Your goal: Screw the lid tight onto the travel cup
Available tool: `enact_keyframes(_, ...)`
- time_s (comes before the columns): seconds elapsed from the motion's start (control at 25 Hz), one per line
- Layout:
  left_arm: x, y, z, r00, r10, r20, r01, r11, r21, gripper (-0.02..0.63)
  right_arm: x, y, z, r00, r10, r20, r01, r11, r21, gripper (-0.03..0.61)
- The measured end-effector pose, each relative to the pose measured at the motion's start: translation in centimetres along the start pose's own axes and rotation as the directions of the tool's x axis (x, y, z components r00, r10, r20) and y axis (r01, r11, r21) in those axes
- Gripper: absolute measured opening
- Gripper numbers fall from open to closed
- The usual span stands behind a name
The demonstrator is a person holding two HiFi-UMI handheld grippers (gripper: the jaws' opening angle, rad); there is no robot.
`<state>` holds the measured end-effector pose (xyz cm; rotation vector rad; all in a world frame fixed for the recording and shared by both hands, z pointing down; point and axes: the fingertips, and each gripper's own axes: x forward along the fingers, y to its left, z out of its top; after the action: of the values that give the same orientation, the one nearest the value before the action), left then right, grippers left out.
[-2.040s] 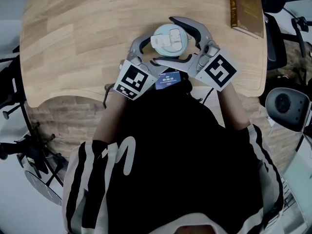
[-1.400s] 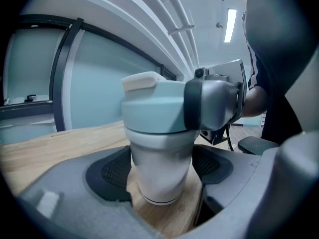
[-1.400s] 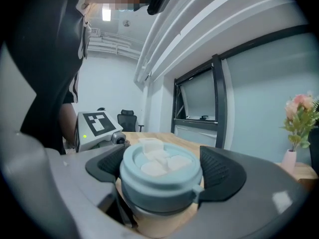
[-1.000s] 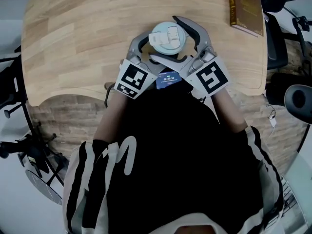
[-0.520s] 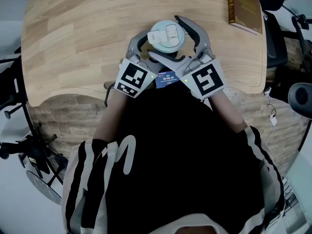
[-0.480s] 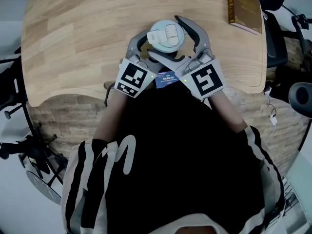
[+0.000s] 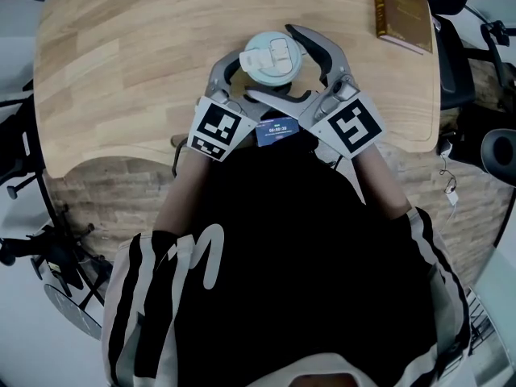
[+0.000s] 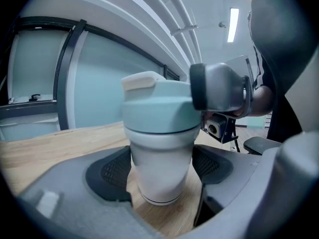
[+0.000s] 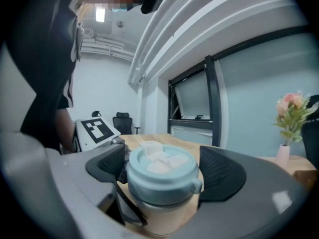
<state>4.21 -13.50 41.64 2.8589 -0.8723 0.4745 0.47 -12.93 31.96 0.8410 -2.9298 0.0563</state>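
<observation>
Travel cup (image 8: 162, 153) upright at near middle of worktop (image 7: 121, 55), lid (image 7: 273, 55) seated on top. Left hand-held gripper (image 8: 160, 176) clamped on cup body. Right hand-held gripper (image 9: 162, 168) wide around lid, right pad apart. Best bet: close squarely on lid rim, twist level, keep body braced.

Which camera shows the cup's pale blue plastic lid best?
The right gripper view: the pale blue plastic lid sits close, top and rim visible. Head view shows only its small top; left gripper view its side, partly covered.

Wooden table (image 7: 121, 55), glass partition (image 9: 259, 83), office chair (image 9: 122, 120), ceiling light (image 8: 233, 18)
</observation>
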Motion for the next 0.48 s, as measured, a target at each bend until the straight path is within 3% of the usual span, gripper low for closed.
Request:
enact_keyframes(0.16,0.0,-0.1,0.0,1.0,-0.009,0.007,0.009,1.0,0.005,0.393,-0.1,0.1,0.1,0.976,0.213,-0.04,-0.214,0.977,-0.027,0.465)
enact_keyframes(0.28,0.1,-0.1,0.0,1.0,-0.016,0.009,0.016,1.0,0.004,0.393,0.3,0.8,-0.2,0.923,0.375,-0.089,-0.381,0.922,-0.071,0.471)
enact_keyframes(0.4,0.1,0.0,0.0,1.0,-0.022,0.013,0.022,1.0,0.005,0.393,0.8,1.7,-0.7,0.876,0.462,-0.139,-0.477,0.873,-0.101,0.471)
enact_keyframes(0.48,0.1,0.0,0.0,1.0,-0.024,0.016,0.024,1.0,0.004,0.393,1.2,2.0,-1.1,0.866,0.48,-0.141,-0.495,0.863,-0.099,0.469)
